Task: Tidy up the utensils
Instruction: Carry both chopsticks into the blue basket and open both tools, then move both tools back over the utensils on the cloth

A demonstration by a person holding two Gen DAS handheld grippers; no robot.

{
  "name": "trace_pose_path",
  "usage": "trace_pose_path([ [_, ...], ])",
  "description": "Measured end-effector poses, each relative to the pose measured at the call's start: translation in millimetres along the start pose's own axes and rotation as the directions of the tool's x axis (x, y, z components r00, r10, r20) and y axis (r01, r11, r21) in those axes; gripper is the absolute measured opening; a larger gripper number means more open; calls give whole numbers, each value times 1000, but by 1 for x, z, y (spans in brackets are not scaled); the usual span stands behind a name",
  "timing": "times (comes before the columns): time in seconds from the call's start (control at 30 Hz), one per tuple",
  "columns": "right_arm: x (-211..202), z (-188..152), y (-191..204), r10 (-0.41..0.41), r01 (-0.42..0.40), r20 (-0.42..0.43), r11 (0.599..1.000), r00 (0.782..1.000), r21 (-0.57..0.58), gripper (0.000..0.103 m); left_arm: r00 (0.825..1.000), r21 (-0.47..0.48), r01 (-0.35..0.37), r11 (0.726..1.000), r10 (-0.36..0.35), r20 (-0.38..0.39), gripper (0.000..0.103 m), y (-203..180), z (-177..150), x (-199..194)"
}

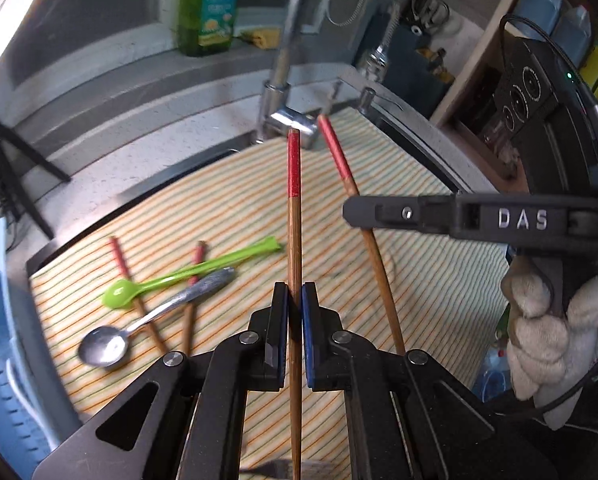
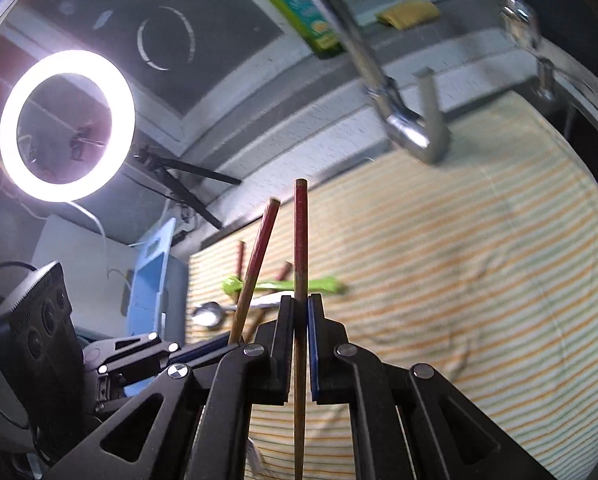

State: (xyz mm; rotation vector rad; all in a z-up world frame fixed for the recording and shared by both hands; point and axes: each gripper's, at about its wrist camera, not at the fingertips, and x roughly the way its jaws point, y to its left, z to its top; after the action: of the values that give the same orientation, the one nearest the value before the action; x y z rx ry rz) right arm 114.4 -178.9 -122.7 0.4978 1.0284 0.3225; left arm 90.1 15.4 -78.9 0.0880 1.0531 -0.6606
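Note:
My left gripper [image 1: 295, 300] is shut on a red-tipped wooden chopstick [image 1: 294, 216] that points away along the fingers. My right gripper [image 2: 301, 312] is shut on a second red-tipped chopstick [image 2: 300, 240]. In the left wrist view the right gripper [image 1: 383, 212] comes in from the right, holding its chopstick [image 1: 341, 160] just beside mine. In the right wrist view the left gripper's chopstick [image 2: 259, 252] leans close on the left. On the striped cloth [image 1: 439, 280] lie a green plastic spoon [image 1: 171, 280], a metal spoon [image 1: 139, 328] and two more chopsticks [image 1: 119, 256].
A chrome faucet [image 1: 287, 80] stands at the far edge of the cloth. A green dish-soap bottle [image 1: 209, 4] and a yellow sponge [image 1: 265, 36] sit on the ledge behind. A blue rack [image 2: 155, 272] is at the left, with a ring light [image 2: 65, 124] above.

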Motion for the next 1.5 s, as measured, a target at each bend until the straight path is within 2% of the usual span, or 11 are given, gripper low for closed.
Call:
trace_pose_path([
  [0.13, 4, 10, 38, 41, -40, 10, 996, 999, -75, 6, 997, -63, -65, 996, 68, 43, 5, 27, -12, -29],
  [0.27, 18, 15, 79, 95, -95, -7, 987, 995, -131, 6, 988, -161, -115, 980, 130, 84, 5, 64, -32, -59],
  [0.53, 67, 7, 163, 179, -193, -84, 960, 980, -201, 6, 963, -355, -190, 915, 244, 112, 5, 132, -74, -97],
  [0.67, 103, -3, 200, 206, -232, -142, 950, 968, -206, 6, 953, -417, -218, 882, 285, 104, 5, 157, -90, -105],
  [0.77, 126, -13, 222, 198, -232, -165, 947, 966, -223, 6, 950, -450, -225, 864, 298, 98, 5, 171, -97, -104],
  [0.97, 175, -27, 247, 168, -217, -221, 951, 961, -219, 6, 947, -520, -209, 828, 303, 103, 5, 205, -106, -100],
  [1.17, 207, -36, 247, 111, -171, -264, 961, 958, -216, 9, 949, -512, -227, 829, 307, 76, 6, 217, -108, -93],
  [1.2, 208, -37, 247, 106, -165, -262, 962, 959, -216, 9, 951, -516, -222, 828, 300, 72, 7, 219, -110, -93],
  [1.27, 208, -38, 245, 96, -156, -262, 963, 960, -218, 9, 954, -522, -221, 823, 295, 61, 18, 224, -113, -92],
  [1.37, 203, -35, 240, 91, -149, -257, 966, 962, -212, 12, 952, -515, -230, 826, 300, 56, 18, 224, -115, -92],
  [1.5, 188, -30, 233, 99, -158, -249, 961, 964, -227, 14, 942, -511, -257, 820, 330, 57, 18, 216, -116, -100],
])
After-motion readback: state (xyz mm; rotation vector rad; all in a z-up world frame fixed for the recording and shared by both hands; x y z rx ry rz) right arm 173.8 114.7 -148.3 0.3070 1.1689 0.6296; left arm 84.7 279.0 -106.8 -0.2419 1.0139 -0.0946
